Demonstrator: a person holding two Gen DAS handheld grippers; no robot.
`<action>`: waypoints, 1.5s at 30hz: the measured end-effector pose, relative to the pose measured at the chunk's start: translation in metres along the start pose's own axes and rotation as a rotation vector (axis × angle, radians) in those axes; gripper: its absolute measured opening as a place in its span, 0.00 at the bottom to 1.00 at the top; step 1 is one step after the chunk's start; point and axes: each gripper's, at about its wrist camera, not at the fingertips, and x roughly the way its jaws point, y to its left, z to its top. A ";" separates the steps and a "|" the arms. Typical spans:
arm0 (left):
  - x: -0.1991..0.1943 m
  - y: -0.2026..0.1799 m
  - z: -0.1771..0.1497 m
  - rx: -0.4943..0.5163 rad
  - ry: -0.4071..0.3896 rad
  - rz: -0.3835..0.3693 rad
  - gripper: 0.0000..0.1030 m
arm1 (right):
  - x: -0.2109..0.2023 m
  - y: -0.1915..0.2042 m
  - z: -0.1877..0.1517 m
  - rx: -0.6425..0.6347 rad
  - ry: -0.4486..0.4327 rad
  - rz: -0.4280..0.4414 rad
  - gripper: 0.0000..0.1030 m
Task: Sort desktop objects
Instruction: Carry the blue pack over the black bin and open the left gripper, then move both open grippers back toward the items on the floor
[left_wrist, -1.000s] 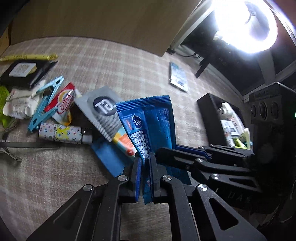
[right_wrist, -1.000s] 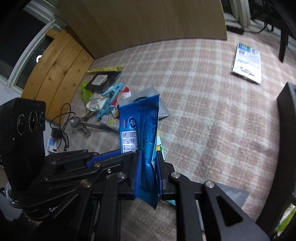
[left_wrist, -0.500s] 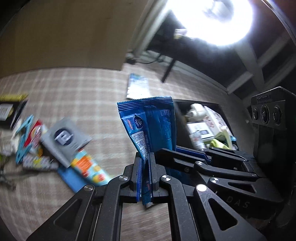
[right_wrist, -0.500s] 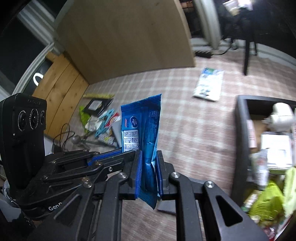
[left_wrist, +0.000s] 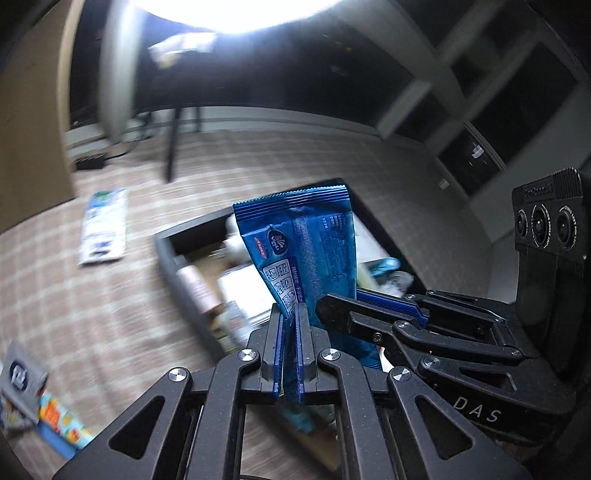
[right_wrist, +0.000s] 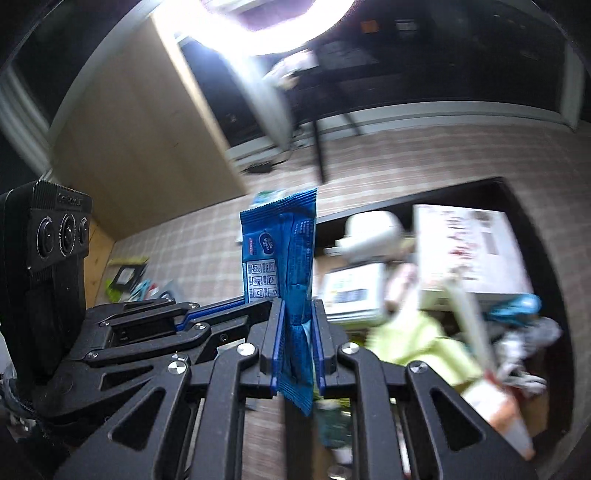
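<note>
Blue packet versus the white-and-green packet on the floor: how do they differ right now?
The blue packet stands upright in the air, pinched by both the left gripper and right gripper; the white-and-green packet lies flat and untouched on the checked floor. The blue one hangs before the dark bin; the other lies apart from it. Both are flat sealed pouches.

Plaid tablecloth (left_wrist: 92, 314), bright ring light (right_wrist: 266, 22), wooden panel (right_wrist: 140, 147)

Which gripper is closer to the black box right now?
Right. Both clamp the blue packet; the right gripper is on the side toward the black box, the left gripper on the far side.
</note>
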 end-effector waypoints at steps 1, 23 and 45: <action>0.007 -0.011 0.004 0.021 0.008 -0.010 0.03 | -0.005 -0.008 -0.001 0.014 -0.007 -0.010 0.15; -0.001 -0.063 0.016 0.188 -0.055 0.201 0.35 | -0.068 -0.069 -0.002 0.142 -0.152 -0.236 0.43; -0.053 0.032 -0.020 0.035 -0.077 0.313 0.35 | -0.046 -0.008 0.008 0.010 -0.130 -0.177 0.46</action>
